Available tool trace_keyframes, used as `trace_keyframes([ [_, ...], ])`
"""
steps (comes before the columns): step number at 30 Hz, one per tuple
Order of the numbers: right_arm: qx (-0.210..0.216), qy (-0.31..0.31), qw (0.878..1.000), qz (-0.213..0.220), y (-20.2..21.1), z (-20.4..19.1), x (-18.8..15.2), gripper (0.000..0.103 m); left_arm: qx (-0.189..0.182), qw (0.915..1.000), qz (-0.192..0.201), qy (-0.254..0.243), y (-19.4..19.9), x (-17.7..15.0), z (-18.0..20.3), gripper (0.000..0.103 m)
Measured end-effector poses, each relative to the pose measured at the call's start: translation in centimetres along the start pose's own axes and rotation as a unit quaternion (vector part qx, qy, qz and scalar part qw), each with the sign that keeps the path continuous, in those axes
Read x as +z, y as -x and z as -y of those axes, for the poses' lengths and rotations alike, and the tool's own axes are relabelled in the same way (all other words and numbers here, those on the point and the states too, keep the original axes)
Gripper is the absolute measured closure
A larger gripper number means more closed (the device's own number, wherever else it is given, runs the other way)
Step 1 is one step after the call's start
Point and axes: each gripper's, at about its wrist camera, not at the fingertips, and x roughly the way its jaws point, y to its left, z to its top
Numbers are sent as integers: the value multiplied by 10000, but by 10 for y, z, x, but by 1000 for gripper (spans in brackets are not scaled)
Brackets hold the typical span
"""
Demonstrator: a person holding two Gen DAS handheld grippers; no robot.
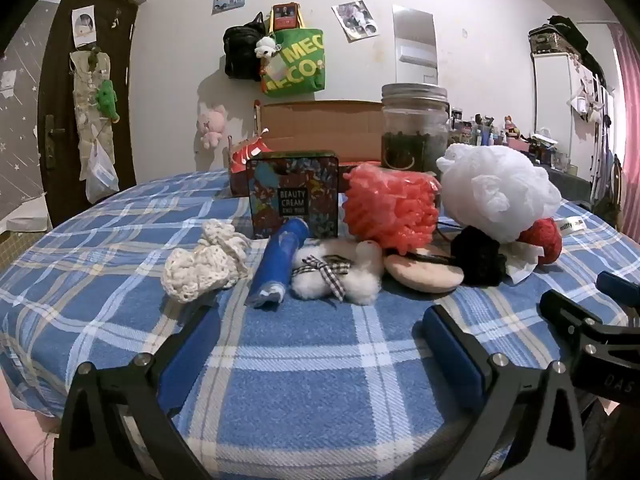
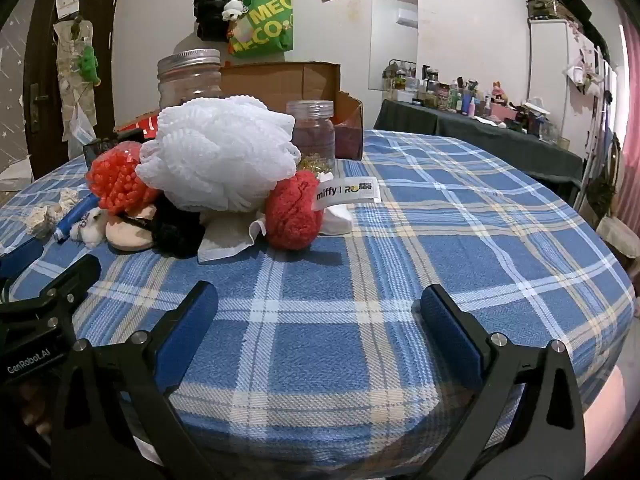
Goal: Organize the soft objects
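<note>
Both claws stand at full spread with nothing between their blue pads: the left gripper (image 1: pixel 320 344) and the right gripper (image 2: pixel 320 332) hover low over the blue plaid cloth (image 2: pixel 440 208), angled gently downward, well short of the pile. The soft objects lie ahead of the claws. Directly ahead of the left one are a cream crocheted piece (image 1: pixel 204 264), lumpy and open-knit, a blue tube (image 1: pixel 280 264) and a fluffy white plush (image 1: pixel 344 272) tied with a checked bow; ahead and to its right are a flat beige pad (image 1: pixel 424 276) and a black woolly ball (image 1: pixel 480 256). Ahead and to the left of the right claw sit a frothy white mesh puff (image 2: pixel 220 152), a coral nubbly sponge (image 2: pixel 116 180) and a red fuzzy ball (image 2: pixel 294 216) bearing a label. Likely hazards: mesh and open knit may snag on a pad and drag a neighbour along; the puff rests on other items, so lifting one beneath could topple it; a wide sweep might strike the glass jar (image 2: pixel 190 76) or the printed tin (image 1: pixel 294 196) behind.
</note>
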Motion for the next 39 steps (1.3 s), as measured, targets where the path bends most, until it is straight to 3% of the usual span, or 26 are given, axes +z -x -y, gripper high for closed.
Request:
trace_keyframes([
  [39, -11, 15, 10000, -1, 0, 0, 0, 0, -13, 10000, -35, 26, 0, 0, 0, 0],
])
